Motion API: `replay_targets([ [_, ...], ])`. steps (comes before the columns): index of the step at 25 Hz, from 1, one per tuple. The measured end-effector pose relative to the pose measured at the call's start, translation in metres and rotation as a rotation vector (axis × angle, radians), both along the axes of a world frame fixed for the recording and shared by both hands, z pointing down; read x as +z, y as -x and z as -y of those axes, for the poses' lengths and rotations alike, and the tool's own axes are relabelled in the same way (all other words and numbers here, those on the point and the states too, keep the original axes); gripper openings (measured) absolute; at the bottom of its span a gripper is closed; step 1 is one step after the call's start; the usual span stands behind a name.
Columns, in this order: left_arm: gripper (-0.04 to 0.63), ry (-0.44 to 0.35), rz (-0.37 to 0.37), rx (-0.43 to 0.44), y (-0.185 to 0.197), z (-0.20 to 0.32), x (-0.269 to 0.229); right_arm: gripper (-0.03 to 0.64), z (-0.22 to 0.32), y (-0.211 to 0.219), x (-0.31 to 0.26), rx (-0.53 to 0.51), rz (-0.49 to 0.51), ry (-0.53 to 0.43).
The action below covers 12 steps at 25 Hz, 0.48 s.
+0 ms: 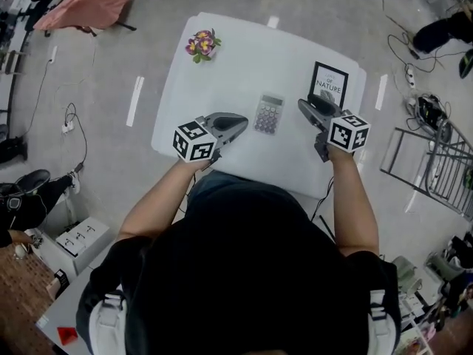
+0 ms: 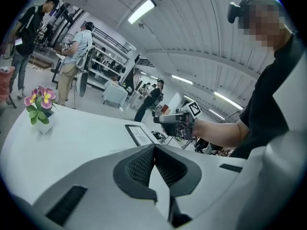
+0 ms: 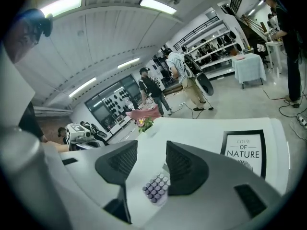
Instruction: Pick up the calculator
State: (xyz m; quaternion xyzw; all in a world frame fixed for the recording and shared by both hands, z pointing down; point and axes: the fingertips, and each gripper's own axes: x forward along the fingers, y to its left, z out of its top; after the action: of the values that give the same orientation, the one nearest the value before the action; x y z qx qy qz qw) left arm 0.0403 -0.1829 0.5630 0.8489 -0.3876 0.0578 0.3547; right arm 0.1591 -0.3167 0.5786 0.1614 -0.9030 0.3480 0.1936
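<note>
Judging reach step in hand: calculator (image 1: 269,114) flat by worktop's (image 1: 244,58) near edge, midway. Our right gripper (image 3: 151,150) jaws wide, calculator below gap, untouched. Left gripper (image 2: 154,150) jaws together, empty. Next: we lower right, straddle calculator, close.

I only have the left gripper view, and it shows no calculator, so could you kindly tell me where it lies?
Observer: The calculator lies flat on the white table, between the left gripper and the right gripper.
Operator: Thank you. Which gripper is lined up with it?
Observer: The right one. In the right gripper view the calculator's keys show in the gap between its jaws, which stand apart with nothing gripped.
Operator: Is anything crowding the calculator?
Observer: No. The framed print lies to its right and farther back, clearly apart from it.
</note>
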Motion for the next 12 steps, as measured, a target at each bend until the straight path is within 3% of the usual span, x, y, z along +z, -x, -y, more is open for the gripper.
replay_targets([
  [12, 0.018, 0.101, -0.025, 0.041, -0.004, 0.004, 0.059, 0.199, 0.006, 0.026, 0.073, -0.078, -0.088, 0.094],
])
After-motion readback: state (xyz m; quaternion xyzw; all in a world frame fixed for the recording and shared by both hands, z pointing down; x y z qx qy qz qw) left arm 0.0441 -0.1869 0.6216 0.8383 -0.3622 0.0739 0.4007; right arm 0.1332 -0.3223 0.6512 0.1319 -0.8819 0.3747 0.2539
